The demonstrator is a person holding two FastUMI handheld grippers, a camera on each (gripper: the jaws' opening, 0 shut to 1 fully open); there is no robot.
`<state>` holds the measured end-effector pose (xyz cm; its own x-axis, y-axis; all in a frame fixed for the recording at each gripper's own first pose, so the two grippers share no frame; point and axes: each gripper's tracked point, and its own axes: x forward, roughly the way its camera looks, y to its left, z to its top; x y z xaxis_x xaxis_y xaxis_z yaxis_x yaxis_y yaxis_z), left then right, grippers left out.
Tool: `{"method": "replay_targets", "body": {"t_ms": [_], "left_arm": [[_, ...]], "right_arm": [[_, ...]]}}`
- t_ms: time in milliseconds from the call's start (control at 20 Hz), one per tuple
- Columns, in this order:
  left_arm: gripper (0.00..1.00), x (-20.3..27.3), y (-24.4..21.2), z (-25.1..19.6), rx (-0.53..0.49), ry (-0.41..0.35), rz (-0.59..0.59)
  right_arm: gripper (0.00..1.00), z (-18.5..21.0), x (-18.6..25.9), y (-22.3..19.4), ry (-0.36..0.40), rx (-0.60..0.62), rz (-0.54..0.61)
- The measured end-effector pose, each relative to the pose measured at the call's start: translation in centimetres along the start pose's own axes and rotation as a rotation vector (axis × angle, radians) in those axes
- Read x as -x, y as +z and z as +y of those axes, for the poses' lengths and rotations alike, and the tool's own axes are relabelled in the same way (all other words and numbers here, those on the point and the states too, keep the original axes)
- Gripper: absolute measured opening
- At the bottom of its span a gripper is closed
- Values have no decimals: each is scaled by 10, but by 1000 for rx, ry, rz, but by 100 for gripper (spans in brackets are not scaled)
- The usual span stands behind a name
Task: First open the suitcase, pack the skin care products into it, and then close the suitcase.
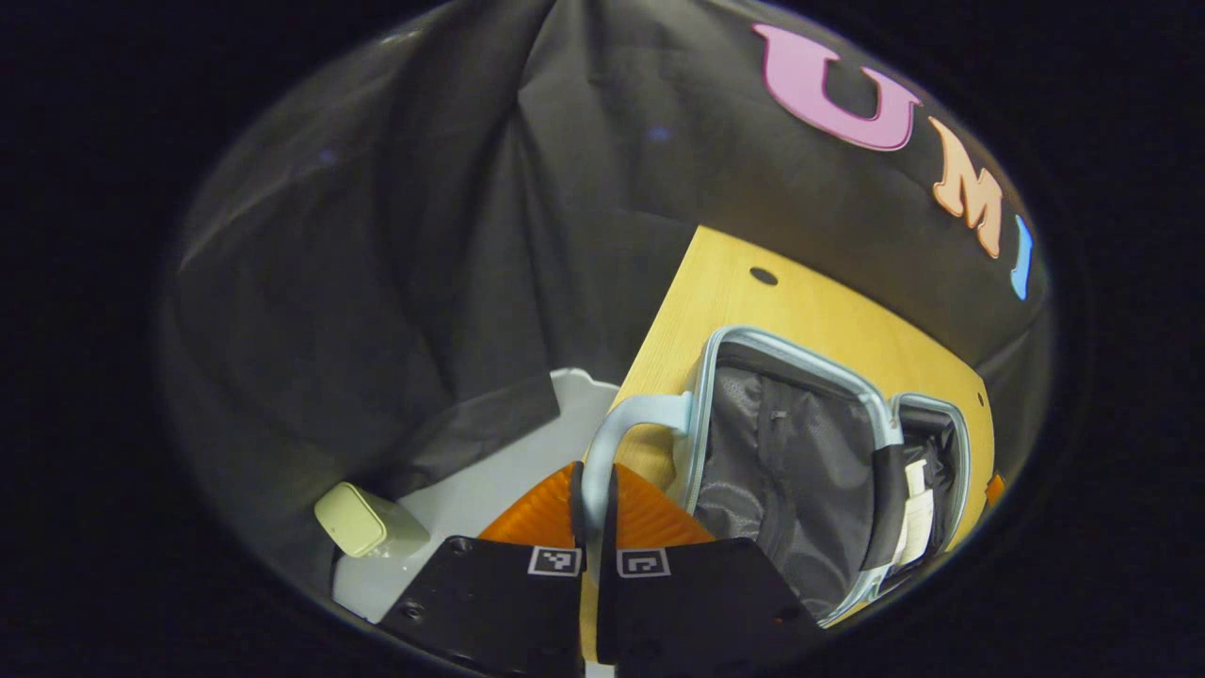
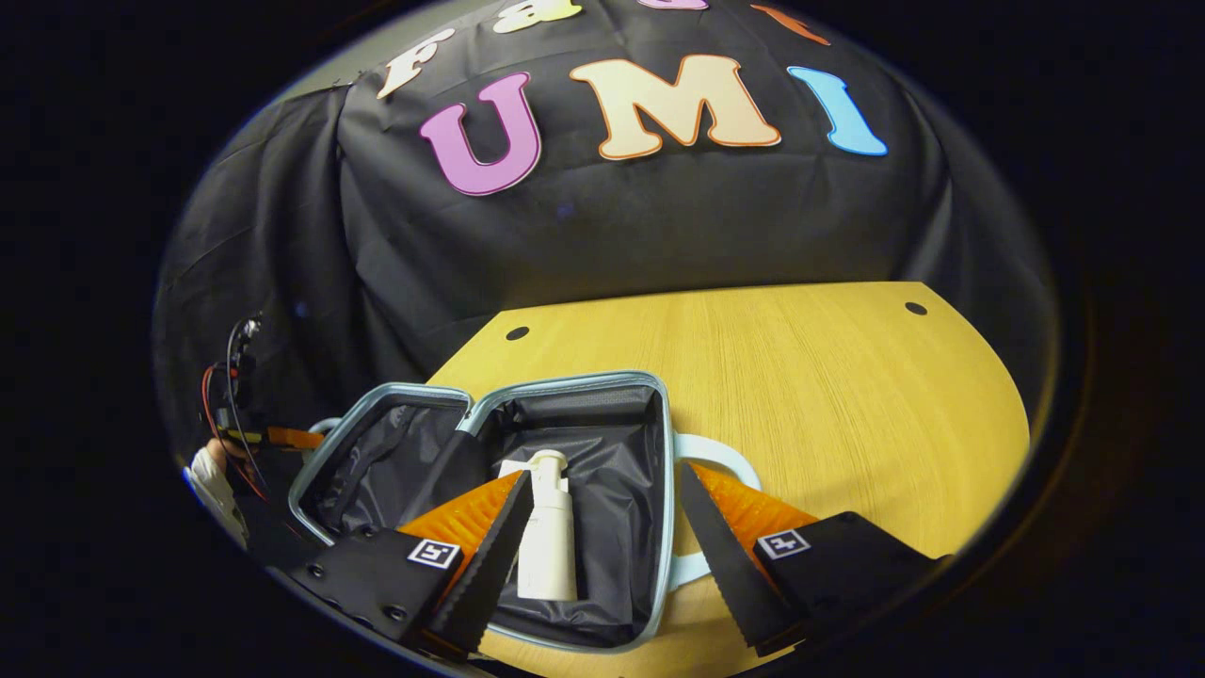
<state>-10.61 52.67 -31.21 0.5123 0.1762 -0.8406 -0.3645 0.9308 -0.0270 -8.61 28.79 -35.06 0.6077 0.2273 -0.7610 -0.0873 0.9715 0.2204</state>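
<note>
Both suitcase (image 2: 490,471) halves lie open on the table (image 2: 800,377). Left gripper (image 1: 597,513) fingers are clamped on its handle (image 1: 612,443); right gripper (image 2: 602,537) fingers stand apart, the pump bottle (image 2: 548,537) between them. I'd swing the handle side over slowly.

Suitcase (image 2: 574,452) near corner and bottle (image 2: 548,527) base behind right hand-held gripper (image 2: 602,556) fingers.

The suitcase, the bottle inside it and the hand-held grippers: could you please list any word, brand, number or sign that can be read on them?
No words, brands or numbers can be read.
white bottle: plain, no legible print.
suitcase: no brand or number visible.
left hand-held gripper and right hand-held gripper: square coded markers, patterns rather than letters.
</note>
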Motion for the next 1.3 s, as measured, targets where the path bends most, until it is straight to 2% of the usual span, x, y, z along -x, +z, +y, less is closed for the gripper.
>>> {"method": "replay_targets", "body": {"t_ms": [150,300,600,750,1050,1300], "left_arm": [[0,44,26,-18,2,4,-67],[0,83,50,-57,-10,-18,-126],[0,139,73,-125,-98,-63,-220],[0,152,84,-163,-154,-94,-258],[0,166,95,-250,-210,-214,-293],[0,174,85,-328,-235,-366,-286]], "right_arm": [[98,-9,10,3,30,43,-13],[98,-18,19,7,61,33,-26],[98,-42,38,23,92,22,-61],[98,-59,47,26,91,18,-76],[98,-97,65,34,60,-13,-109],[98,-128,79,41,21,-44,-134]]}}
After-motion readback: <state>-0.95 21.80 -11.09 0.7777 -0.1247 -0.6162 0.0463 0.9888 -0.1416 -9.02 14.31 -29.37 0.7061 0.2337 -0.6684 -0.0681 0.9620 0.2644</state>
